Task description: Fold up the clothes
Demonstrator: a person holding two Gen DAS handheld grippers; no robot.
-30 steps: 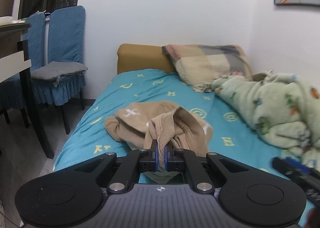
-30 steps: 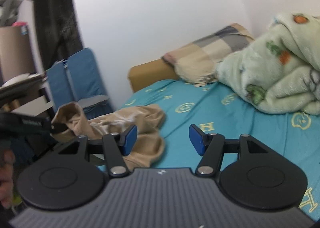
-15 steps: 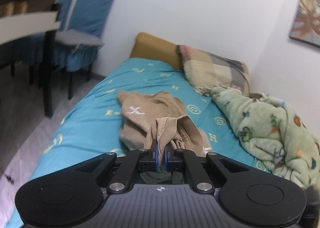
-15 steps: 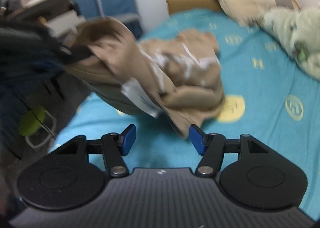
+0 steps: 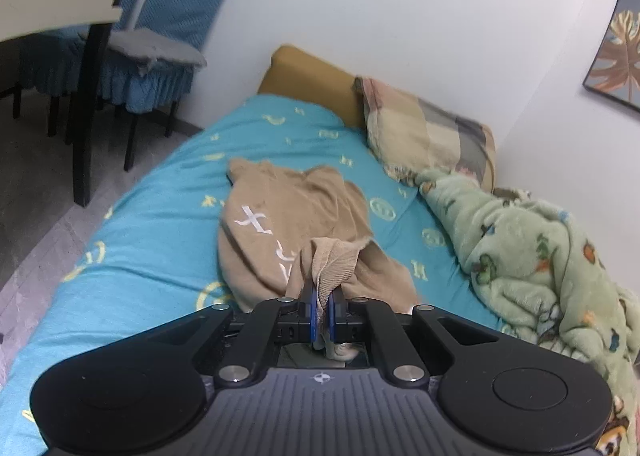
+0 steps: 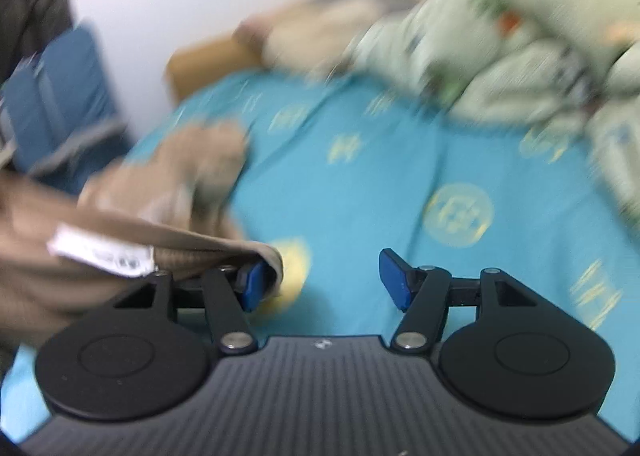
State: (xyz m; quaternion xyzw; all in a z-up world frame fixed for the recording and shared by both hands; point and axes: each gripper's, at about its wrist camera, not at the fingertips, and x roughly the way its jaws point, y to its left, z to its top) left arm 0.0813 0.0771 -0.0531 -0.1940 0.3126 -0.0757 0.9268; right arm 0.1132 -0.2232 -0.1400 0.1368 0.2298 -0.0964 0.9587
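One gripper, the left gripper (image 5: 321,314), stayed clamped on the tan garment (image 5: 280,232)'s ribbed hem while the right gripper (image 6: 324,280), fingers wide and empty, had swung up beside its taut edge.

Your right gripper (image 6: 322,280), formerly clear of the tan garment (image 5: 296,224), now has the ribbed hem (image 6: 224,252) draped over its left pad. Garment: drawn nearer along the bed, more of it spread flat.
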